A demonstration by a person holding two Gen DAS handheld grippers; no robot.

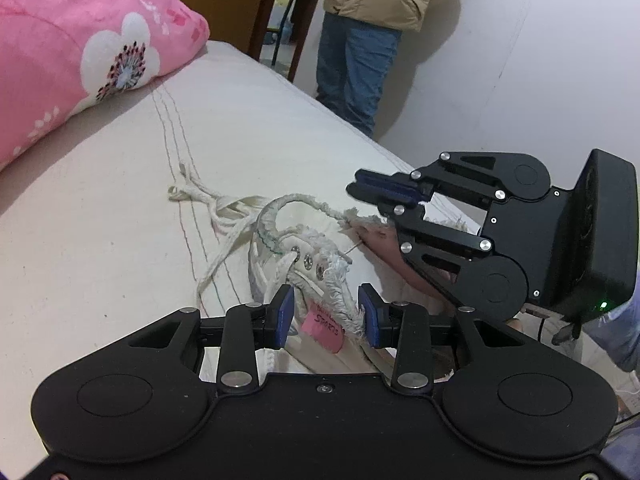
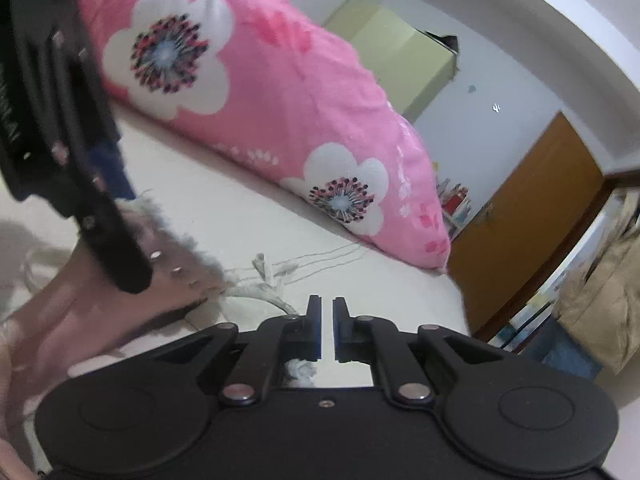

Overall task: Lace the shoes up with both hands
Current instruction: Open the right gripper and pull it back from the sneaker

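Note:
A worn white shoe (image 1: 276, 268) with metal eyelets (image 1: 308, 261) and frayed edges lies on the bed sheet (image 1: 100, 220). My left gripper (image 1: 327, 316) stands open around its tongue, which bears a pink label (image 1: 326, 326); the frayed flap brushes the right-hand pad. A thick white lace (image 1: 296, 199) arcs from the shoe toward my right gripper (image 1: 354, 184), which hovers just above its frayed end with fingers together. In the right wrist view the right gripper (image 2: 327, 320) is shut to a narrow slit, with nothing visible in it. A bit of lace (image 2: 300, 370) shows under one finger.
More lace lies tangled on the sheet (image 1: 208, 204) left of the shoe. A pink flowered pillow (image 1: 80, 60) (image 2: 260, 120) fills the back of the bed. A person in a beige jacket and jeans (image 1: 360, 60) stands by the white wall. A hand (image 1: 384, 244) rests beside the shoe.

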